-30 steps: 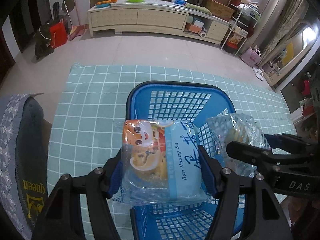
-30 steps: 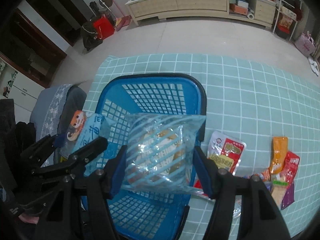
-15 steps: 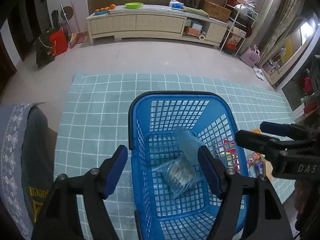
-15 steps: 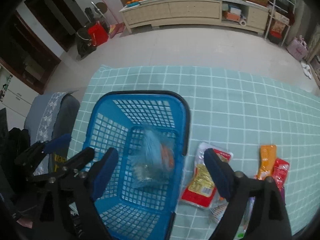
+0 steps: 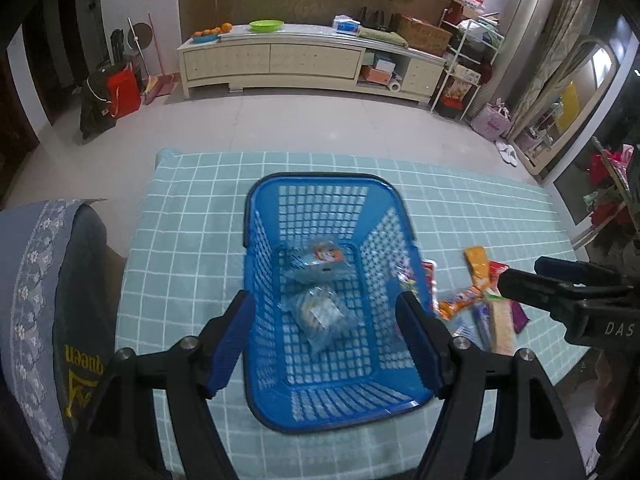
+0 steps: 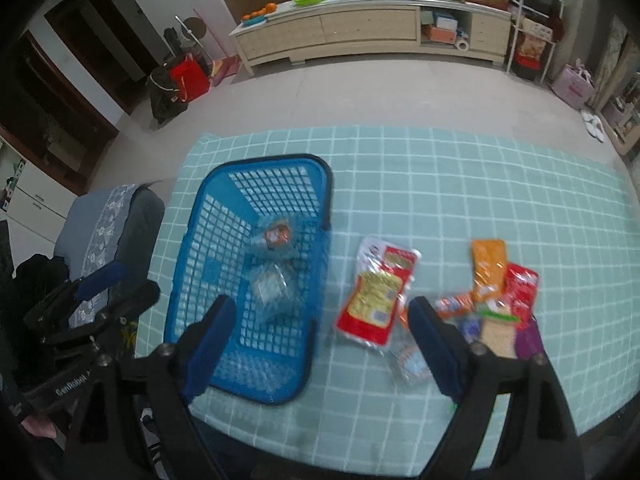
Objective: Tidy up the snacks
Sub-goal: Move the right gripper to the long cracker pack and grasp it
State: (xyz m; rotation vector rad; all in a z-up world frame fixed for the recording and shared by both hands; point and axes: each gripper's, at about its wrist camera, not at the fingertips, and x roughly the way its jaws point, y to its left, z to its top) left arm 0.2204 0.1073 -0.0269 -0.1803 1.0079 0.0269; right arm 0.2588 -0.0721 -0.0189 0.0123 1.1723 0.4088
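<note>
A blue plastic basket (image 5: 256, 248) (image 6: 188, 256) stands on a teal checked tablecloth. Two clear snack bags lie inside it: one with an orange cartoon print (image 5: 320, 258) (image 6: 276, 234) and a clear one (image 5: 320, 314) (image 6: 272, 286) nearer me. My left gripper (image 5: 328, 338) is open and empty above the basket's near end. My right gripper (image 6: 320, 340) is open and empty above the cloth, right of the basket. A red and yellow packet (image 6: 378, 296) lies beside the basket. A pile of several snack packets (image 6: 492, 296) (image 5: 484, 300) lies further right.
The tablecloth (image 6: 440, 184) covers the table to its edges. A grey chair back (image 5: 44, 288) (image 6: 108, 216) stands at the left of the table. A long cabinet (image 5: 288, 60) stands across the tiled floor behind.
Both grippers opened and let their snack bags fall into the basket. Both grippers then rose and drew back, and the right one shifted right over the loose packets.
</note>
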